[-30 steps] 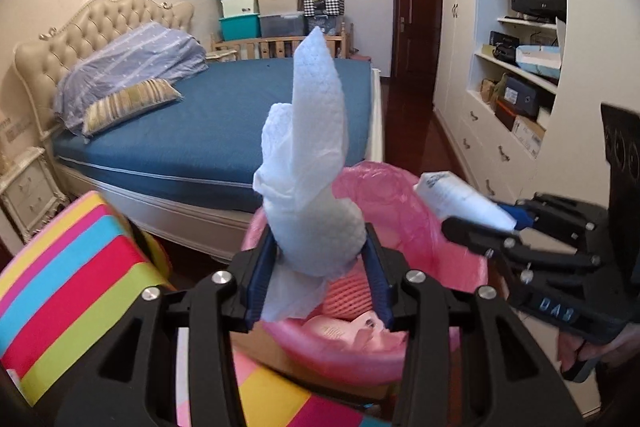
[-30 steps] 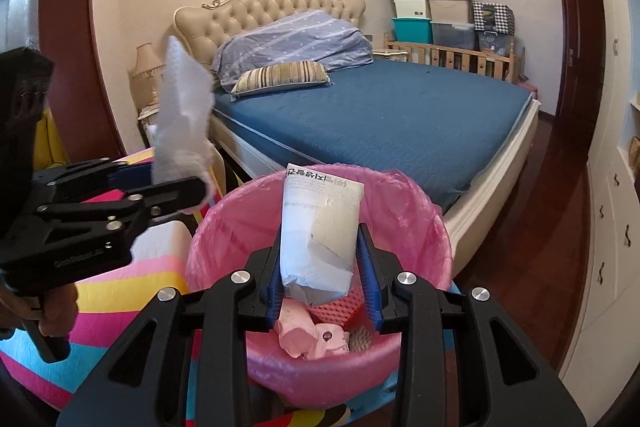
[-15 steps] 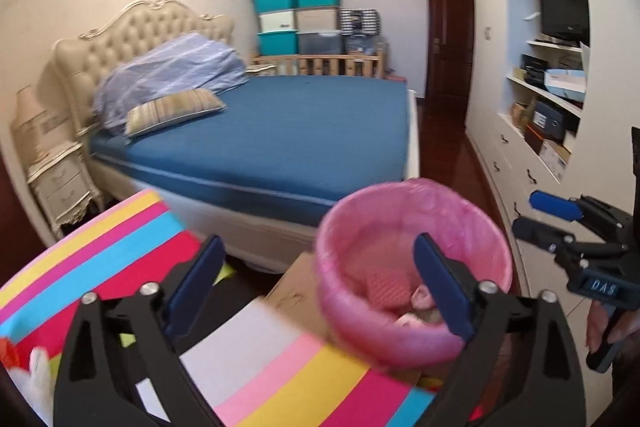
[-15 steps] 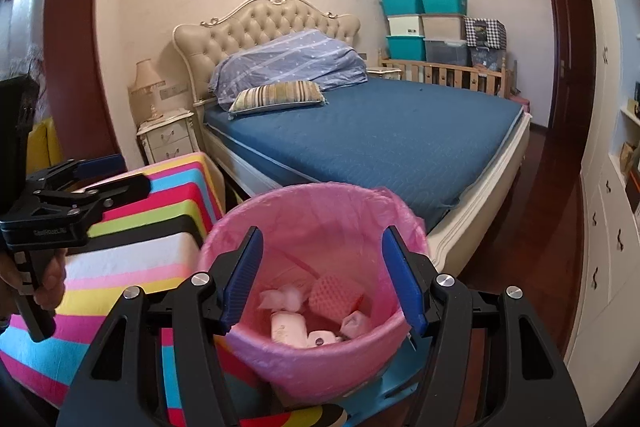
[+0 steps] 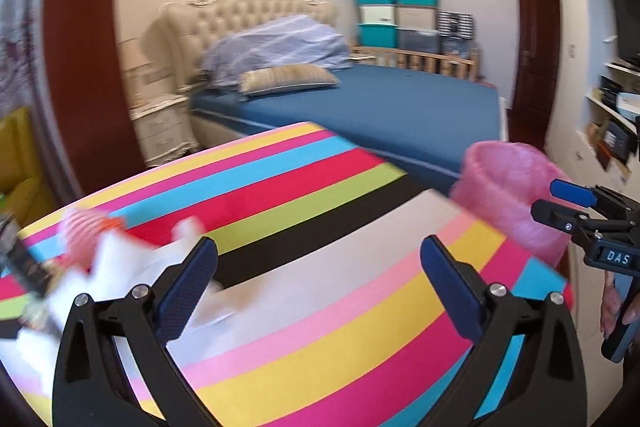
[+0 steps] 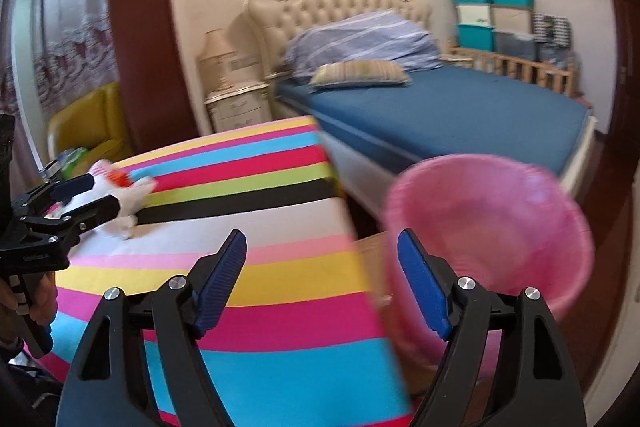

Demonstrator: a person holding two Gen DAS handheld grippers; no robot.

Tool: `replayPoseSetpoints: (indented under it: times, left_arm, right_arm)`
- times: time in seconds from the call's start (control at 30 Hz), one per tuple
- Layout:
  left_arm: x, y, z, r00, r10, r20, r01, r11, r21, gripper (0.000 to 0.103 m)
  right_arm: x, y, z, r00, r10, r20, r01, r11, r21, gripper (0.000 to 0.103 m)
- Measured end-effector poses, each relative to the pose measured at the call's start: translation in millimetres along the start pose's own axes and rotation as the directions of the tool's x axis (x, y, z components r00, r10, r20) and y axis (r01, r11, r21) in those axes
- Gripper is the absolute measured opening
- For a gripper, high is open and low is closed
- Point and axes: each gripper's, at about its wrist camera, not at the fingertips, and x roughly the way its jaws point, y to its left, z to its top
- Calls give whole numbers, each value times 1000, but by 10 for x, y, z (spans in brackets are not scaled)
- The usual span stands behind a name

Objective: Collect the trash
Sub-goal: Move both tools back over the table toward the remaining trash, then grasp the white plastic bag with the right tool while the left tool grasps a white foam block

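Trash, crumpled white tissue and pink foam netting (image 5: pixel 100 259), lies at the striped worktop's (image 5: pixel 320 307) far left. Left gripper (image 5: pixel 320 291) and right gripper (image 6: pixel 320 283) jaws are released, empty; pink-lined bin (image 6: pixel 492 227) stands right, within reach.

My left gripper (image 5: pixel 318 269) and right gripper (image 6: pixel 322 265) are both level, jaws spread wide, holding nothing.

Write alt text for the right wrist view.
The open right tool hangs over a rainbow-striped tablecloth, with a pink-lined trash bin just right of it. At far left, the left tool reaches toward blurry white crumpled trash; a blue bed lies behind.
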Motion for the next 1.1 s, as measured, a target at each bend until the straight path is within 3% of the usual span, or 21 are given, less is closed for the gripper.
replayPoseSetpoints:
  times: [0.3, 0.53, 0.73, 0.83, 0.93, 1.1]
  left_arm:
    - [-674, 958, -610, 982, 186, -37, -189, 979, -78, 98]
    - [-1029, 1652, -1014, 950, 292, -112, -309, 930, -200, 98]
    - [-1040, 1968, -1197, 921, 334, -200, -381, 880, -283, 98]
    - [-945, 2063, -1160, 909, 340, -243, -405, 859, -314, 98]
    - [-826, 2137, -1082, 894, 356, -273, -435, 839, -328, 98]
    - [-555, 2210, -912, 873, 371, -315, -468, 817, -336, 98]
  right_arm:
    - [433, 1063, -145, 986, 133, -100, -141, 987, -72, 74]
    - [622, 1770, -232, 969, 178, -173, -208, 963, -173, 76]
    - [806, 2149, -215, 961, 173, -215, -225, 943, -246, 79]
    - [941, 2269, -162, 942, 190, -277, -261, 934, -245, 79]
    - [990, 2403, -101, 953, 167, -253, -242, 920, -307, 81]
    - [1199, 2579, -22, 948, 163, -274, -255, 904, -344, 83]
